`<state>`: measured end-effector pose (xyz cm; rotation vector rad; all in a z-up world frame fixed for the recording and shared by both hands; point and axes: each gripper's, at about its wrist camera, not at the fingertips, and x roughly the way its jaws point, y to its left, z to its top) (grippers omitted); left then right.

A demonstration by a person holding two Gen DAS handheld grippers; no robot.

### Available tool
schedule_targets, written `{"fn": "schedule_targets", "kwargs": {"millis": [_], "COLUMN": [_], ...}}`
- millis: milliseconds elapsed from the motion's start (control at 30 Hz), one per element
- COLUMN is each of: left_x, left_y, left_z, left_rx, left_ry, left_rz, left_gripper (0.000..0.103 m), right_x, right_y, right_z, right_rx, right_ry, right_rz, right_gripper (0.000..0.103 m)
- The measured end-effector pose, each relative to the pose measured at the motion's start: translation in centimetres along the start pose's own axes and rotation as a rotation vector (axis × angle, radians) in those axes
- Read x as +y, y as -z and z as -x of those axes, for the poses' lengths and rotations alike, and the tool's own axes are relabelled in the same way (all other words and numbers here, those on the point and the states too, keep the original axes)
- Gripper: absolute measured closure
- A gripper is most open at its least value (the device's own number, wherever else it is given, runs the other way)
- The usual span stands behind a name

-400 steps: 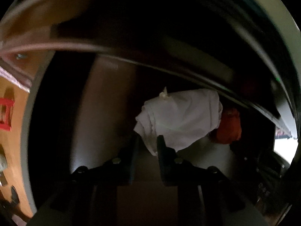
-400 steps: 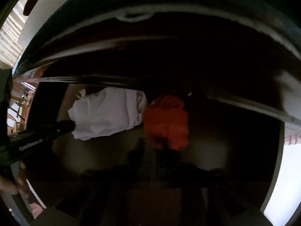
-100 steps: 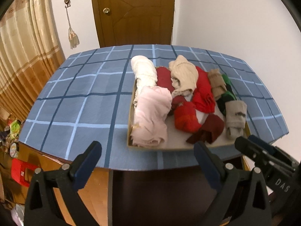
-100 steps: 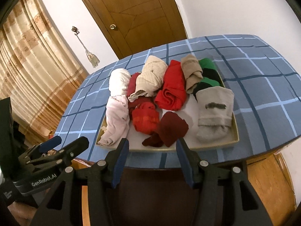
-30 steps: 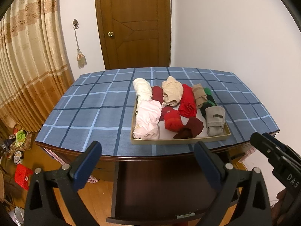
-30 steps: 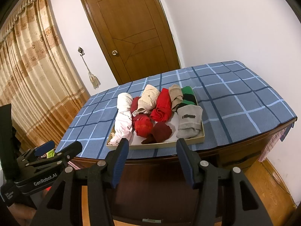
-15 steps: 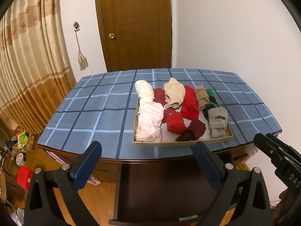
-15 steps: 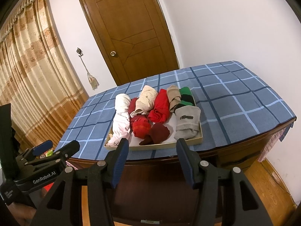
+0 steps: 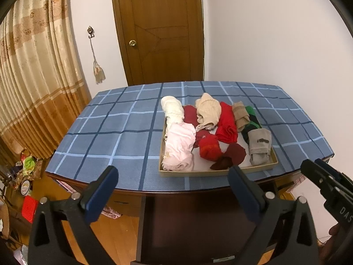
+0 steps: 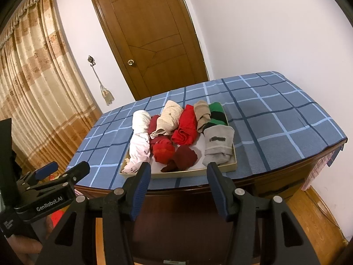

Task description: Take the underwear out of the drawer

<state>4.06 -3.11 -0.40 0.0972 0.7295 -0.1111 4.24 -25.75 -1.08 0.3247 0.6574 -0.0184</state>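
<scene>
While both grippers hang in the lower part of their views with nothing between their fingers, the left gripper (image 9: 171, 182) stands with its blue-padded jaws spread wide, and the right gripper (image 10: 178, 177) has its jaws parted about halfway, also empty. Each gripper shows in the other's view too: the right one at the lower right edge of the left wrist view, the left one at the lower left of the right wrist view, where part of a hand (image 10: 21, 250) grips its handle. Beyond the fingers, at the centre of both frames, a shallow tray (image 9: 217, 172) sits on a table covered by a blue checked cloth (image 9: 114, 132). Rolled and folded underwear (image 9: 207, 146) fills the tray: pale pink and cream pieces at its left, red and dark red ones in the middle, beige, green and grey ones at its right. Below the table edge, at the bottom centre, an open drawer (image 9: 187, 225) shows a dark inside; whether anything lies in it I cannot tell. A wooden door (image 9: 158, 28) stands at the top centre, a curtain (image 9: 33, 77) at the left.
</scene>
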Motion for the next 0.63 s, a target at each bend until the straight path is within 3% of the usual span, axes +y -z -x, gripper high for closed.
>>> {"fn": "schedule_targets", "kwargs": {"millis": [167, 300, 633], "left_x": [-0.1, 0.4, 0.1], "left_y": [-0.2, -0.4, -0.5], "left_z": [-0.2, -0.2, -1.4], "left_rx": [-0.020, -0.023, -0.008], "left_ry": [-0.038, 0.007, -0.019], "left_rz": [-0.006, 0.027, 0.016], "left_gripper": [0.000, 0.000, 0.000], "right_x": [-0.2, -0.5, -1.6], "right_y": [-0.1, -0.1, -0.3], "right_z": [-0.4, -0.8, -2.0], "right_rx": [0.004, 0.010, 0.033], "right_ry": [0.009, 0.019, 0.037], "right_rz": [0.001, -0.009, -0.035], "right_gripper": [0.047, 0.047, 0.047]}}
